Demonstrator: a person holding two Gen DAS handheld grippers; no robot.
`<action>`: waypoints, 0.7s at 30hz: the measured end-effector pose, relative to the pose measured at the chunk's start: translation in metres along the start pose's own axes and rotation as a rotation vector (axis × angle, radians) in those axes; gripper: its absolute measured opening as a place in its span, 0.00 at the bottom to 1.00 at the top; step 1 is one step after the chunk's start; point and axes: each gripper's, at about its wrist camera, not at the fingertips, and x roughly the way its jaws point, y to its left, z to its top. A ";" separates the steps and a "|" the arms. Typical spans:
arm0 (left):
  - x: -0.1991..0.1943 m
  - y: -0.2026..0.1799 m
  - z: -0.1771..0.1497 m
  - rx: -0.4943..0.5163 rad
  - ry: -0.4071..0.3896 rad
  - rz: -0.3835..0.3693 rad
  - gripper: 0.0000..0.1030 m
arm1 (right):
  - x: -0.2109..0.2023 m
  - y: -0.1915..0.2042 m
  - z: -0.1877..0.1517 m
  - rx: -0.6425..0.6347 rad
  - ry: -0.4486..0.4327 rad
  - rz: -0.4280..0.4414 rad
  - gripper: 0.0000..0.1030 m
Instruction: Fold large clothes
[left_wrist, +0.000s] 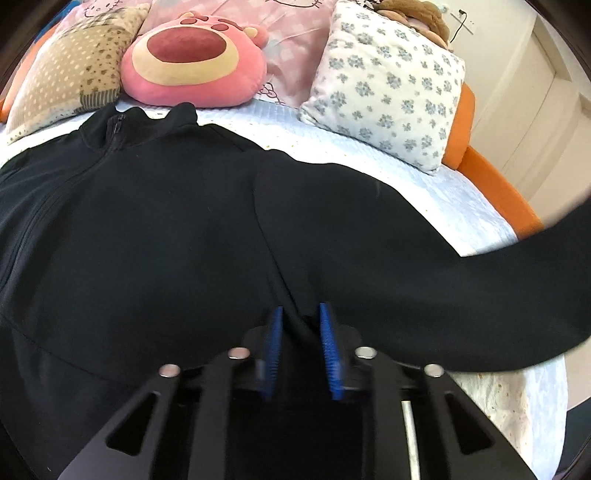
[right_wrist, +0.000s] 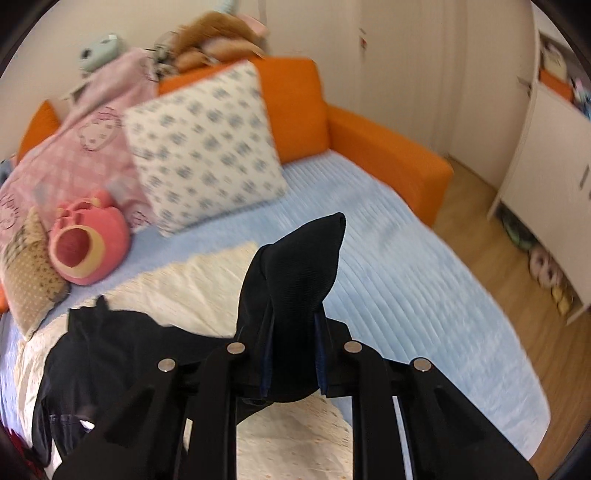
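A black zip-up jacket (left_wrist: 147, 229) lies spread on the light blue bed cover, collar toward the pillows. My left gripper (left_wrist: 301, 314) is low over the jacket near the armpit, blue pads a little apart with a fold of black fabric between them. One sleeve (left_wrist: 517, 280) stretches out to the right and lifts off the bed. My right gripper (right_wrist: 293, 317) is shut on the cuff end of that sleeve (right_wrist: 303, 266) and holds it up above the bed. The jacket body (right_wrist: 122, 350) shows at lower left in the right wrist view.
A pink bear plush (left_wrist: 192, 62), a floral pillow (left_wrist: 391, 85) and a beige patterned pillow (left_wrist: 70, 70) lie at the head of the bed. An orange bed frame (right_wrist: 388, 155) borders it. A white cabinet (right_wrist: 546, 177) and wooden floor (right_wrist: 491, 258) are at right.
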 end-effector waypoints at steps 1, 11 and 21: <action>-0.001 0.000 -0.003 0.001 -0.007 0.000 0.20 | -0.009 0.015 0.008 -0.027 -0.017 0.000 0.18; -0.002 -0.011 -0.015 0.088 -0.068 0.013 0.23 | -0.062 0.195 0.042 -0.283 -0.103 0.044 0.18; -0.007 -0.009 -0.018 0.109 -0.098 -0.006 0.24 | -0.056 0.417 -0.010 -0.524 -0.065 0.206 0.18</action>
